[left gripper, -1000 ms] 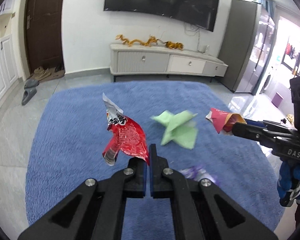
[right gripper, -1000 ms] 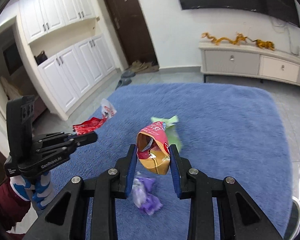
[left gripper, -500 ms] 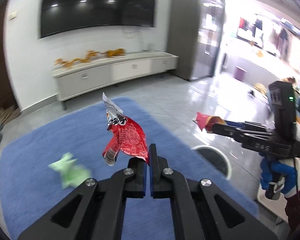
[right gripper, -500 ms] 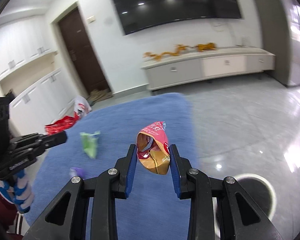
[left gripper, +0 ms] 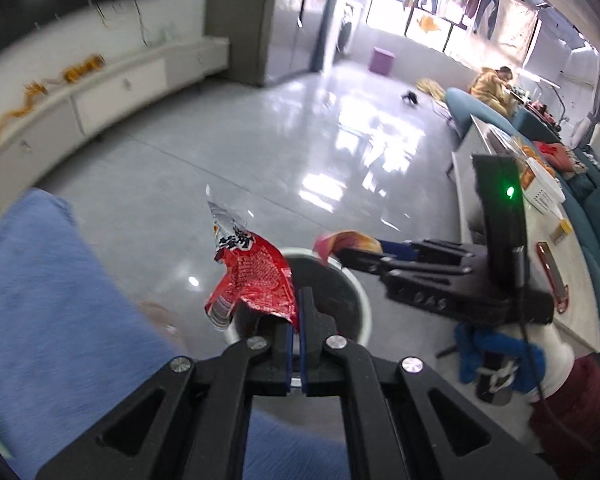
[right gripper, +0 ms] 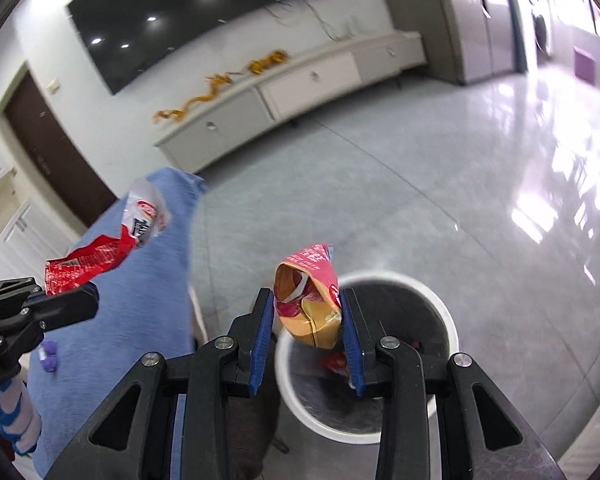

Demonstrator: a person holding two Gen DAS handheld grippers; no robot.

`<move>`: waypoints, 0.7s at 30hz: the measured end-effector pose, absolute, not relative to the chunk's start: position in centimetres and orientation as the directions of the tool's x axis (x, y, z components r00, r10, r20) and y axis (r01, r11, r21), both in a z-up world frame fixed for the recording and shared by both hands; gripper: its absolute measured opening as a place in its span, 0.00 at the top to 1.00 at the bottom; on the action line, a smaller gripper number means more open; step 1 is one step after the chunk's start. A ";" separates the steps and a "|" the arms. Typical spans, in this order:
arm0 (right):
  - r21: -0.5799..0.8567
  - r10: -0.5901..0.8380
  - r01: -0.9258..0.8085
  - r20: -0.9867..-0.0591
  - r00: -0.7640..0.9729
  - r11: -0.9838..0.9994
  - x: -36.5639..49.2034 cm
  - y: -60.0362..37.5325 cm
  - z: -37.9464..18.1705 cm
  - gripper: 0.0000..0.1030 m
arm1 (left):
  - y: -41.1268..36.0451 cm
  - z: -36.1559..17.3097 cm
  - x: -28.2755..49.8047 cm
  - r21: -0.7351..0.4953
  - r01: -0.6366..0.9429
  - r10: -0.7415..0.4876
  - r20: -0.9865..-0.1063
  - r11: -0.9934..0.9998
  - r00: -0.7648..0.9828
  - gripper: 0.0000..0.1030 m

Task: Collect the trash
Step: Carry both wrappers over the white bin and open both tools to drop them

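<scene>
- The red wrapper (left gripper: 256, 280) is clamped in the closed left gripper (left gripper: 298, 312), above the bin (left gripper: 360, 300) rim.
- The pink-and-gold packet (right gripper: 308, 300) sits between the right gripper (right gripper: 306, 316) pads, whose jaws have just been opening, over the bin.
- If released off-centre, either piece may be deflected onto the floor.

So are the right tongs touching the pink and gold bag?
Touching. In the right wrist view the right tongs have both blue pads pressed on the pink and gold bag.

We see a crumpled red wrapper (left gripper: 252, 276) with a torn silver top, standing up over the white-rimmed bin (right gripper: 448, 320). A pink and gold snack bag (right gripper: 310, 300), mouth open upward, hangs above that same bin, which already has red scraps inside.
</scene>
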State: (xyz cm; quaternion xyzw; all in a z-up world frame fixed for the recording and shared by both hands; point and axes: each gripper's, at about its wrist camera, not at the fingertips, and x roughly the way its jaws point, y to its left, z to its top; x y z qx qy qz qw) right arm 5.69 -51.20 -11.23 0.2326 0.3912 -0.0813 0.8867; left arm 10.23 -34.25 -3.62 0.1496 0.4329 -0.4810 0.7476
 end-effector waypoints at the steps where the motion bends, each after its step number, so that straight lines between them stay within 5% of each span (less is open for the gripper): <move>1: 0.354 0.038 0.339 -0.739 0.672 0.872 5.7 -51.8 -12.0 0.66 | -35.1 -4.3 10.5 -0.217 0.847 -0.591 -0.795 0.486 0.135 0.96; 3: 0.362 0.039 0.363 -0.753 0.657 0.859 5.8 -52.6 -13.5 0.66 | -36.9 -5.6 11.3 -0.252 0.840 -0.583 -0.807 0.480 0.092 0.91; 6: 0.371 0.039 0.402 -0.773 0.633 0.837 6.2 -53.8 -15.7 0.61 | -38.7 -7.0 12.0 -0.270 0.832 -0.570 -0.819 0.485 0.068 0.58; 7: 0.370 0.036 0.413 -0.779 0.627 0.832 6.3 -54.0 -16.2 0.60 | -39.1 -7.4 12.0 -0.274 0.826 -0.568 -0.821 0.492 0.066 0.54; 21: 0.345 -0.012 0.465 -0.793 0.610 0.815 4.6 -54.7 -16.3 0.58 | -37.6 -8.3 11.8 -0.221 0.807 -0.537 -0.832 0.548 0.136 0.54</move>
